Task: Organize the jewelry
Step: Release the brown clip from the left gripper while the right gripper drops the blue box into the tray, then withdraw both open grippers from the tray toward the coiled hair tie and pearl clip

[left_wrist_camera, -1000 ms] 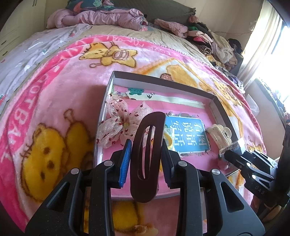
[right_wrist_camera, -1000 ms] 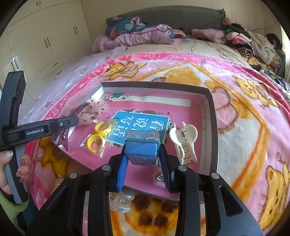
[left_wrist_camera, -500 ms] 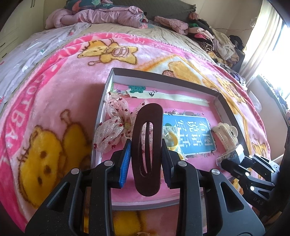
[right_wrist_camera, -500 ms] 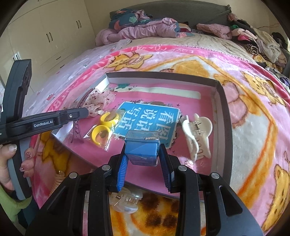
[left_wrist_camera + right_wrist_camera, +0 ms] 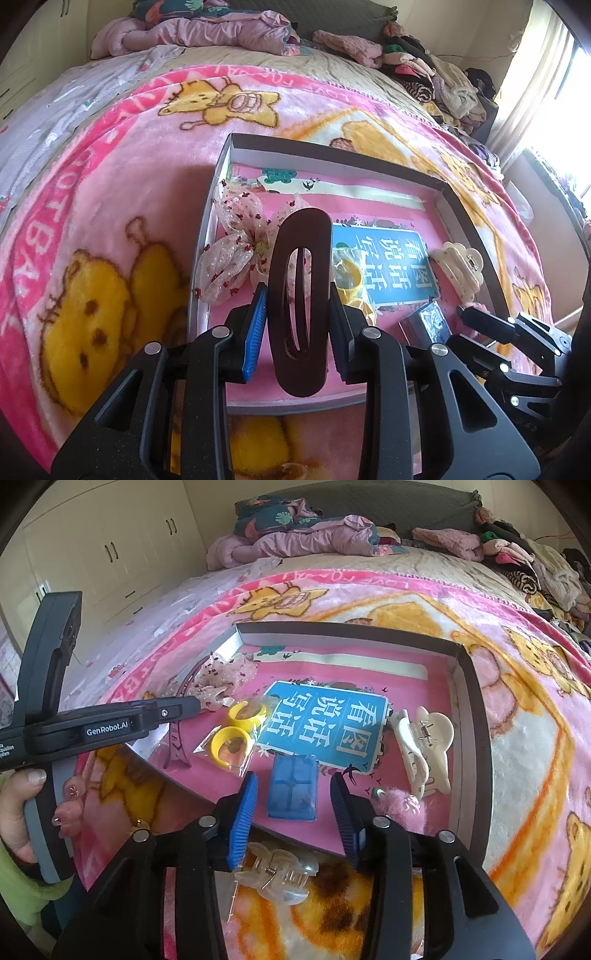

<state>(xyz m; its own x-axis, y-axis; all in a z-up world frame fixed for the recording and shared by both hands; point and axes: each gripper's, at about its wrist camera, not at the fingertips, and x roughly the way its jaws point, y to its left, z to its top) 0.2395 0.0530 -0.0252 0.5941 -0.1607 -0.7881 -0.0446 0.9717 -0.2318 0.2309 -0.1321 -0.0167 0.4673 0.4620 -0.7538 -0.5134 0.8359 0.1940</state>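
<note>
left hand-held gripper clamped on dark brown oval hair clip, held upright above near edge of tray on the bed. right hand-held gripper jaws opening, pads clear of small blue box, now lying flat on tray floor between them. cream claw clip at tray's right side, clear claw clip outside on blanket. judged: brown clip light, rigid, smooth plastic, likely slippery; best pinched across flat sides mid-length. blue box light, stiff; best taken across its short sides.
</note>
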